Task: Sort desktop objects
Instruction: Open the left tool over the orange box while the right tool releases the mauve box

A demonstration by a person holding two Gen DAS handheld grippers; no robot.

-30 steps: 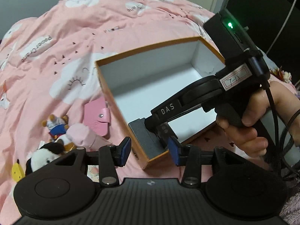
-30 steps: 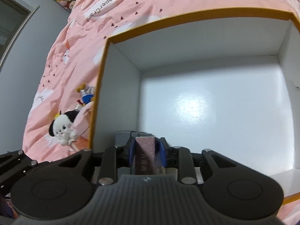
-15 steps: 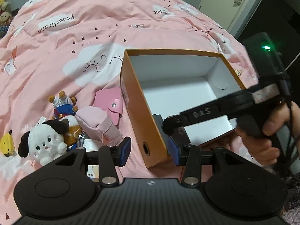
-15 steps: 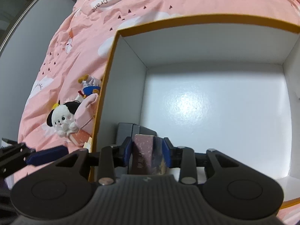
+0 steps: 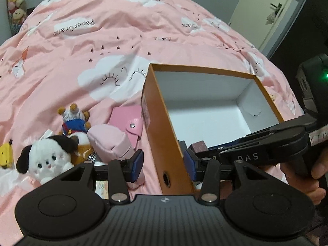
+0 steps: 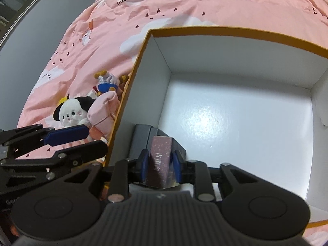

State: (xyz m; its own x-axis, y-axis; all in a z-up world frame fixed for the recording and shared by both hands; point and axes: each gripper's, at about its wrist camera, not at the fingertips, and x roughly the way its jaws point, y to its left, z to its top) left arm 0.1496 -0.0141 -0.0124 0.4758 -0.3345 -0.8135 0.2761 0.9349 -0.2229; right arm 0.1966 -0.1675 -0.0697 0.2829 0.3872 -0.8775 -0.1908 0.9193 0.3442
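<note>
An orange box (image 5: 155,123) with a white inside (image 6: 235,123) lies on the pink bedding. My right gripper (image 6: 161,164) reaches into its near left corner. Its jaws are closing, with the blue pads against both sides of a glittery mauve box (image 6: 160,160). That small box stands in front of a dark grey case (image 6: 143,139); its top also shows from the left wrist (image 5: 197,145). My left gripper (image 5: 164,165) is open and straddles the orange box's near left wall, one pad outside and one inside. Its blue finger (image 6: 65,136) appears beside the box.
Left of the box lie a pink snap wallet (image 5: 127,123), a pink pouch (image 5: 110,141), a black-and-white plush dog (image 5: 47,157), a small duck plush (image 5: 73,119) and a yellow toy (image 5: 5,153). A hand (image 5: 313,176) holds the right gripper's grip. A door (image 5: 276,10) stands far right.
The left gripper has swung left and now straddles the box's left wall, with more toys in view. The right jaws widened slightly around the mauve box, then narrowed onto it again.
</note>
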